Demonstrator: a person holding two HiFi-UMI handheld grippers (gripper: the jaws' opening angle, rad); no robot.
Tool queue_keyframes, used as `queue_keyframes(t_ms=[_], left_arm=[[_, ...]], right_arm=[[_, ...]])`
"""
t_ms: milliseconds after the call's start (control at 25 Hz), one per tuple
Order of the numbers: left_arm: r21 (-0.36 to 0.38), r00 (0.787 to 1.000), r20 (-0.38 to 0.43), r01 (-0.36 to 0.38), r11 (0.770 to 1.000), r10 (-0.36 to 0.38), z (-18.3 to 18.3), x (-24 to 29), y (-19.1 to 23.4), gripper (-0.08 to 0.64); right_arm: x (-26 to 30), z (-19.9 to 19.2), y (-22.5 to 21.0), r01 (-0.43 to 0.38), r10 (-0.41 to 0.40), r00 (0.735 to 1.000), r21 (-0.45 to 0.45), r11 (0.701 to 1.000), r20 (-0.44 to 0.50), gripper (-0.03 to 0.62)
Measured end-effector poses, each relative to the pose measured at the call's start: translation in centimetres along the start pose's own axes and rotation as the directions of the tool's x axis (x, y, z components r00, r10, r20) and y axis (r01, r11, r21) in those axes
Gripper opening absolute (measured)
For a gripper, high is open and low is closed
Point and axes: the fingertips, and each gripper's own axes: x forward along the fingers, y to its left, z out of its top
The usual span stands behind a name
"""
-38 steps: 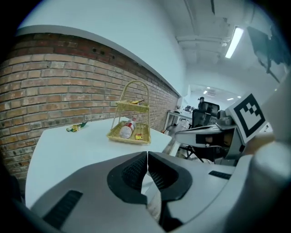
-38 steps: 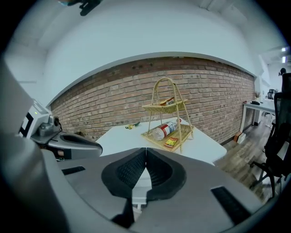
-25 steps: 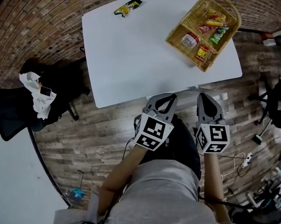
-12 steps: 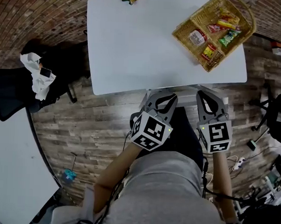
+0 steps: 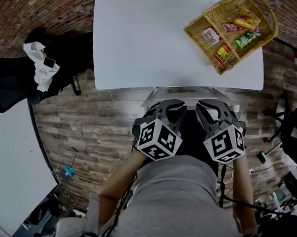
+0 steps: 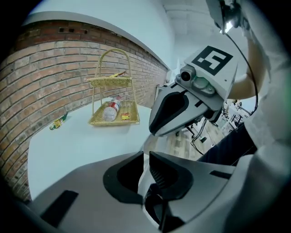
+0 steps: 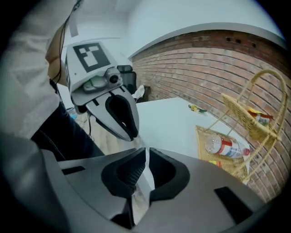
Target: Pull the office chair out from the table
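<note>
Jaws on my left gripper (image 6: 146, 157) sit all but together, a bare slit with nothing in it. My right gripper (image 7: 146, 152) is closed and empty too. Both hang side by side near the table's (image 5: 141, 51) front edge. Black chair (image 5: 14, 87) stands off the table's left side, cloth (image 5: 37, 66) draped on it, well apart from both.

Pale grey shirt (image 5: 177, 200), navy trousers (image 6: 227, 145)

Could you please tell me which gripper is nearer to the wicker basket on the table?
Right. The right gripper hangs off the near edge of the table, nearly in line with the wicker basket; the left gripper is beside it, farther left.
</note>
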Motion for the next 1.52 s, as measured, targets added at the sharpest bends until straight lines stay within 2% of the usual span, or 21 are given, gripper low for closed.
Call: queue_keyframes(t_ms=[120,240,280,320,400,520,600,720,920,1120,1240,1520], left_arm=[[0.041,0.998,-0.058,0.018,0.999,-0.015,-0.7,0.6,-0.3,0.097],[0.13,0.991,-0.133,0.027,0.991,-0.01,-1.4,0.9,-0.5,0.126],[0.152,0.989,-0.149,0.037,0.988,-0.014,-1.5,1.0,-0.6,0.131],[0.165,0.987,-0.158,0.051,0.985,-0.024,-1.7,1.1,-0.8,0.14],[0.175,0.985,-0.166,0.069,0.982,-0.039,-1.8,1.4,-1.1,0.149],[0.212,0.979,-0.201,0.06,0.975,-0.017,-2.3,2.2,-1.0,0.15],[0.275,0.966,-0.256,0.057,0.96,0.016,-3.1,2.8,-1.0,0.155],[0.383,0.939,-0.338,0.074,0.921,0.066,-4.5,3.7,-1.1,0.164],[0.441,0.927,-0.364,0.086,0.893,0.09,-5.6,5.0,-1.4,0.164],[0.432,0.928,-0.358,0.068,0.899,0.102,-5.8,5.3,-1.3,0.161],[0.463,0.93,-0.34,0.037,0.886,0.139,-5.6,5.3,-0.7,0.095],[0.456,0.929,-0.341,0.032,0.889,0.142,-5.5,5.2,-0.7,0.092]], right_arm=[[0.8,-0.5,0.8,-0.047,0.035,0.996,-0.156,0.987,-0.08,0.018],[1.3,-1.5,1.4,-0.088,0.039,0.985,-0.293,0.952,-0.168,0.023],[1.5,-2.0,1.7,-0.104,0.043,0.98,-0.322,0.941,-0.193,0.071],[1.7,-2.5,1.9,-0.12,0.048,0.976,-0.342,0.932,-0.212,0.148],[2.2,-3.2,2.3,-0.139,0.053,0.97,-0.361,0.922,-0.237,0.16],[2.9,-4.0,2.5,-0.148,0.037,0.959,-0.383,0.912,-0.282,0.16],[3.7,-4.6,2.4,-0.153,0.019,0.951,-0.419,0.895,-0.308,0.16],[4.5,-5.3,2.5,-0.177,0.012,0.94,-0.457,0.872,-0.341,0.16],[5.3,-6.2,2.8,-0.2,0.011,0.93,-0.482,0.853,-0.368,0.155],[5.5,-6.8,2.5,-0.183,-0.019,0.925,-0.489,0.853,-0.378,0.103],[5.5,-6.8,2.5,-0.173,-0.027,0.926,-0.488,0.856,-0.376,0.101],[5.5,-6.3,2.2,-0.145,-0.033,0.936,-0.47,0.871,-0.35,0.095]])
